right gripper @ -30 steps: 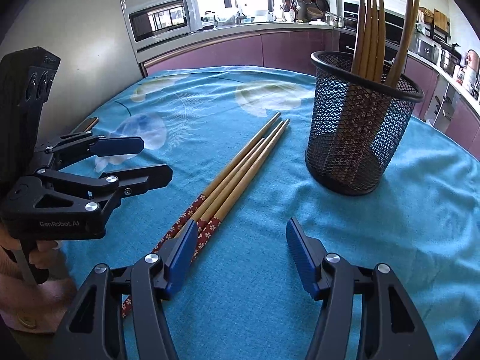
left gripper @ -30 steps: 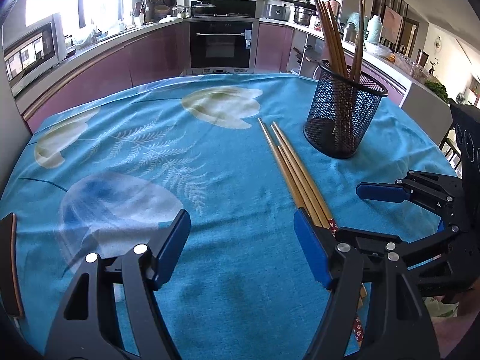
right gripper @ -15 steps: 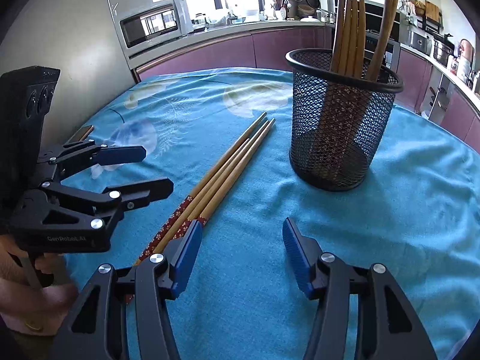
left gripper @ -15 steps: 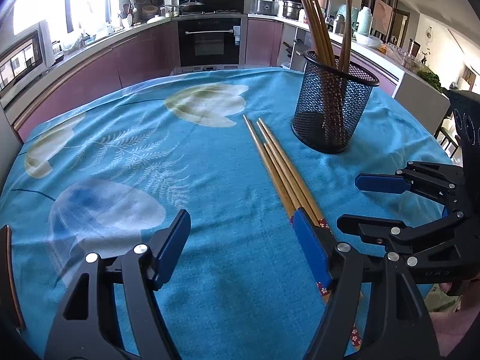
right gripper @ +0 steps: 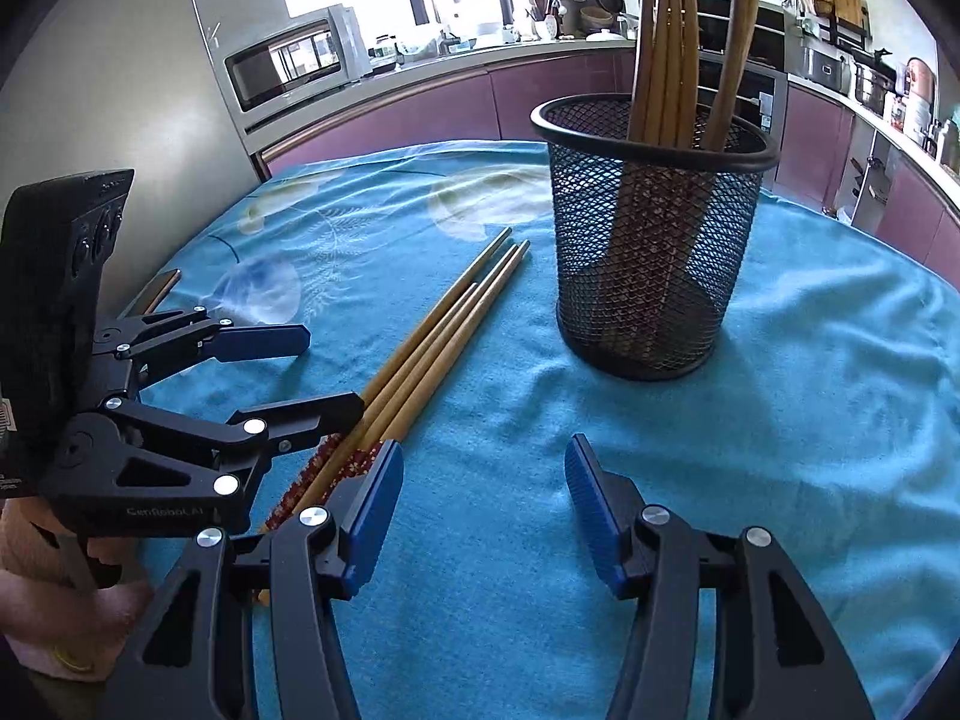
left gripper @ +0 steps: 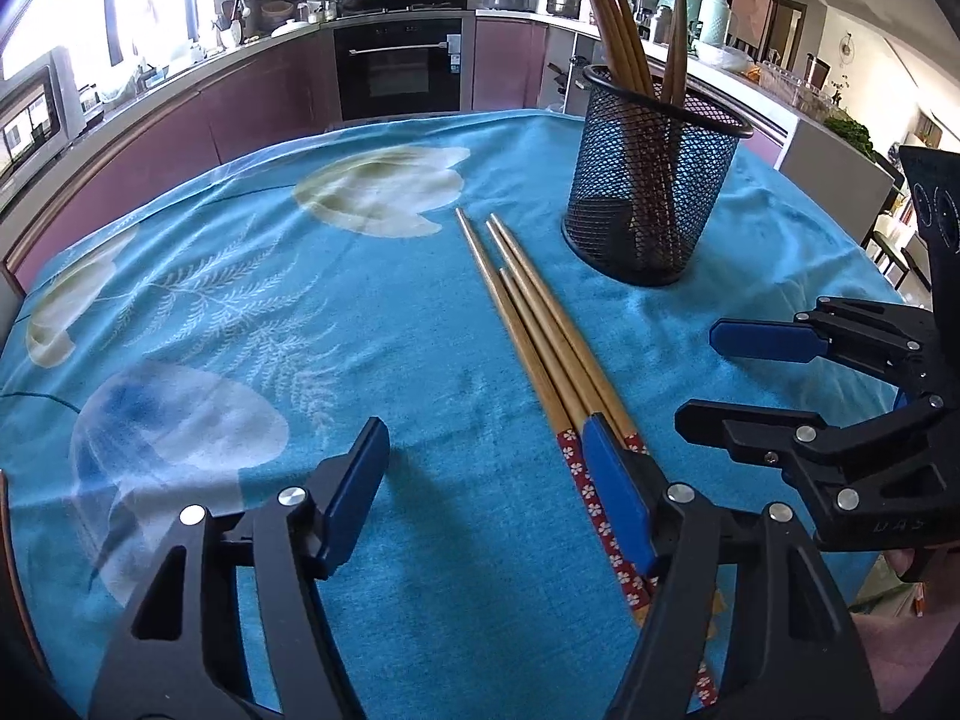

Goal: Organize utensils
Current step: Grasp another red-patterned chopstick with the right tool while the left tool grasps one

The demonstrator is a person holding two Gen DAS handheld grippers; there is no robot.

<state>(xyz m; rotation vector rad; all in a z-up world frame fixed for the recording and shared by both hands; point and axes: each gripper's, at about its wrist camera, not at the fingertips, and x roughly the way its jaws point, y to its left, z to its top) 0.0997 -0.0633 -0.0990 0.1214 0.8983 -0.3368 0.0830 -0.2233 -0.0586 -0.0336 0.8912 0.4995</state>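
Note:
Several wooden chopsticks with red patterned ends lie side by side on the blue tablecloth. A black mesh holder stands just beyond them, upright, with several chopsticks in it. My left gripper hovers low with its jaws closing; its right finger lies over the red ends, and no pad presses on anything. My right gripper is open over bare cloth, its left finger beside the same red ends.
The table edge curves close behind the holder, with purple kitchen cabinets, an oven and a microwave beyond. A thin brown object lies at the table's left edge. A person's hand grips the left tool.
The left gripper has shifted right and down, so its right finger now covers the chopsticks' red ends, and its jaws have narrowed a little. The right gripper's jaws also narrowed slightly.

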